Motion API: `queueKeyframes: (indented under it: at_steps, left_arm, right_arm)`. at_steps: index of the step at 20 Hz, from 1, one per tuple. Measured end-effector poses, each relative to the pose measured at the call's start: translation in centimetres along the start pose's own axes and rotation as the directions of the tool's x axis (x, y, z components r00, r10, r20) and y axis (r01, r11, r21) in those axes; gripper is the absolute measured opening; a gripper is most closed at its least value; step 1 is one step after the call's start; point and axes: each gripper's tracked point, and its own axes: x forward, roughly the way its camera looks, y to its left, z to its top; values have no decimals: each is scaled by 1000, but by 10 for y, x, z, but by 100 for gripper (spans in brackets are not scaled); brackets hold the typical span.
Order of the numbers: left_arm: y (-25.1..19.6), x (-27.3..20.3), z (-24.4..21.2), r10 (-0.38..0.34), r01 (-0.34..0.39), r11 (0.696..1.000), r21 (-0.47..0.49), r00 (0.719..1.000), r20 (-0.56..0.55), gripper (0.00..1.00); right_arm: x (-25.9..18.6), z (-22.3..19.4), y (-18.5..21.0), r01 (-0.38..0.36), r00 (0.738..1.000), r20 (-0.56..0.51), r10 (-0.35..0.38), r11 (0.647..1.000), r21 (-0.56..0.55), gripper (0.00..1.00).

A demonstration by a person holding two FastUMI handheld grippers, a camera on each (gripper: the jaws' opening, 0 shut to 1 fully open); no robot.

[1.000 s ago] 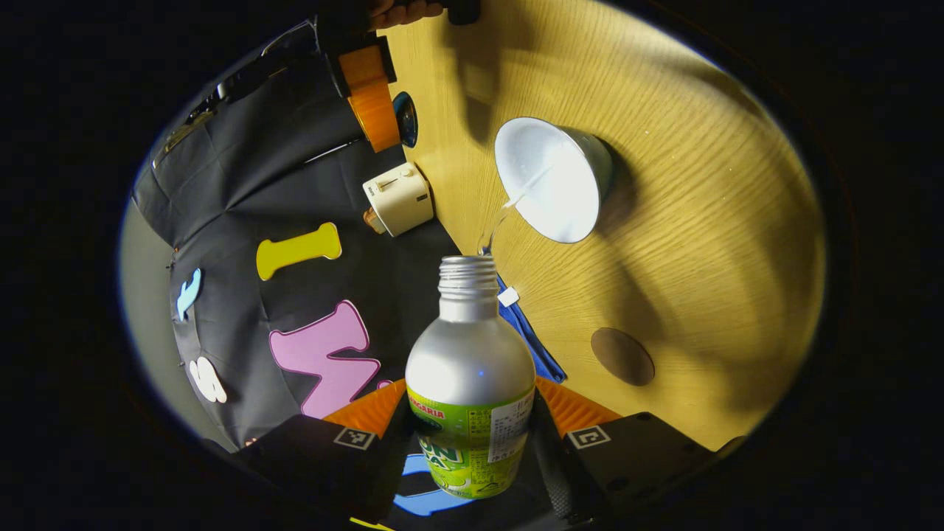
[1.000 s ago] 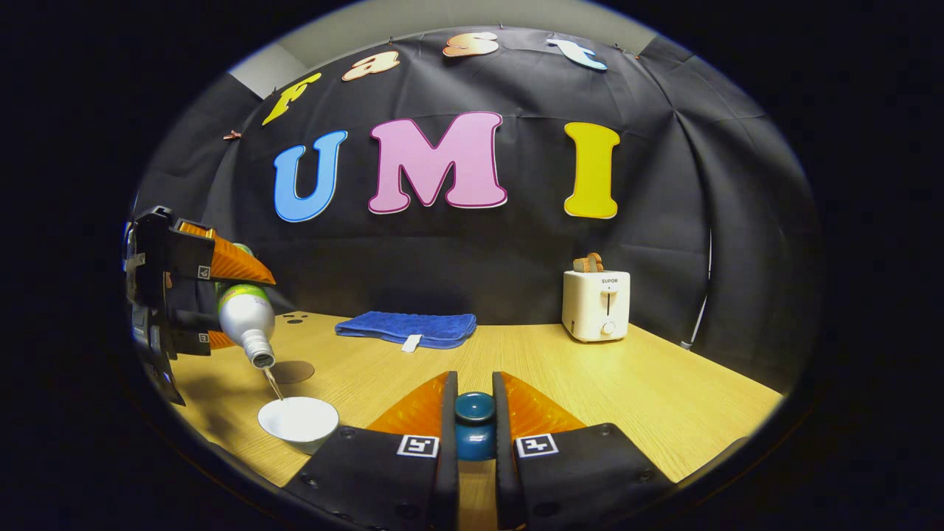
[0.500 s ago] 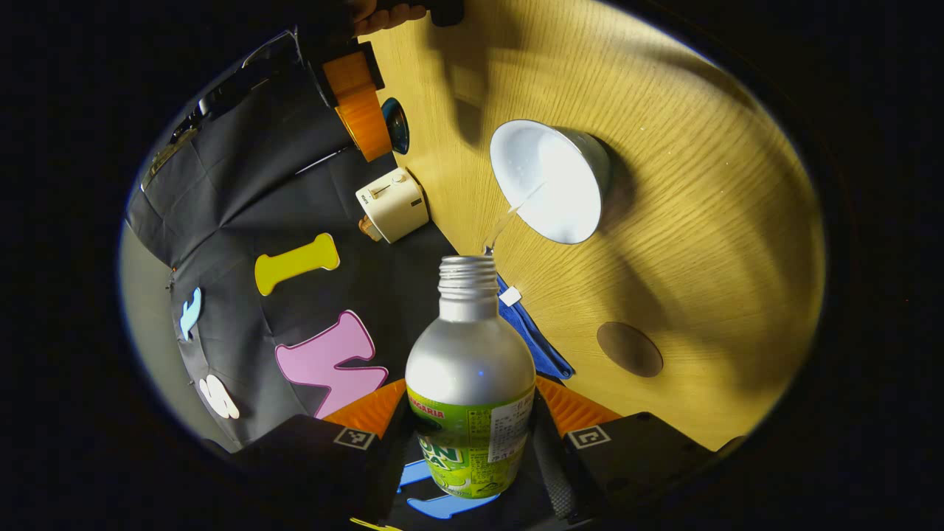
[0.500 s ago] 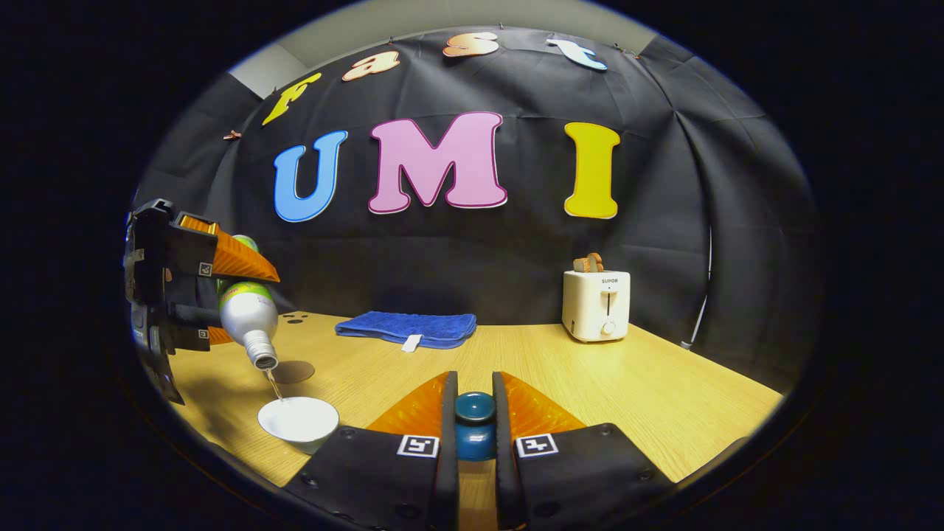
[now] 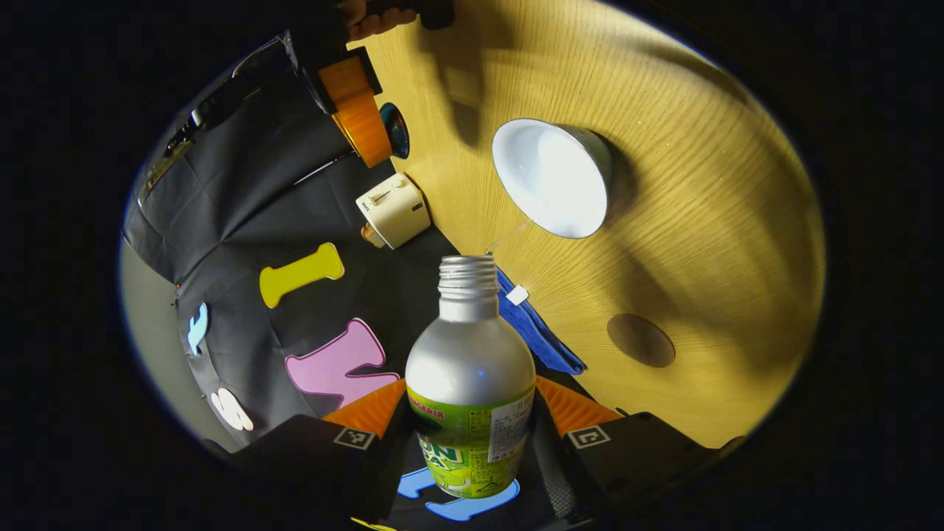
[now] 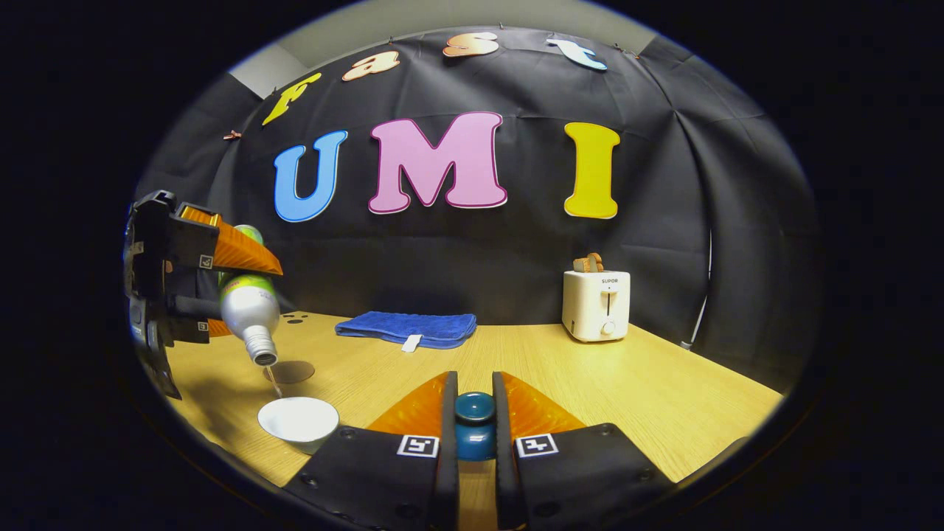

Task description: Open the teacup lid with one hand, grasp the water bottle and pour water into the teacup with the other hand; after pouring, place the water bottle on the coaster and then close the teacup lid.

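My left gripper [image 5: 470, 402] is shut on a silver water bottle [image 5: 470, 369] with a green label, capless and tilted mouth-down. Beyond its mouth stands the open white teacup [image 5: 552, 177]. In the right gripper view the bottle [image 6: 249, 313] hangs above the teacup [image 6: 298, 419], and a thin trickle falls from its mouth toward the cup. A round brown coaster [image 5: 640, 340] lies bare on the table, just behind the cup [image 6: 289, 371]. My right gripper [image 6: 473, 383] is shut on the dark blue teacup lid [image 6: 474, 424], held above the table to the right of the cup.
The wooden table [image 6: 627, 383] carries a folded blue cloth [image 6: 405, 327] at the back middle. A white toaster [image 6: 596, 304] stands at the back right. A hand [image 5: 365, 15] holds the right gripper [image 5: 361, 122] at the top of the left gripper view.
The bottle has lifted and tipped back a little, and the stream into the cup has thinned to a trickle. The right gripper and the lid have stayed put.
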Motion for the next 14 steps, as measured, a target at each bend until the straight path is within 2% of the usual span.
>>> queueKeyframes:
  at_steps: [14]
  left_arm:
    - [7,2,6,3,-4,1000,16,1000,19,79]
  right_arm:
    - [0,1,-1,-1,1000,-1,1,1000,0,23]
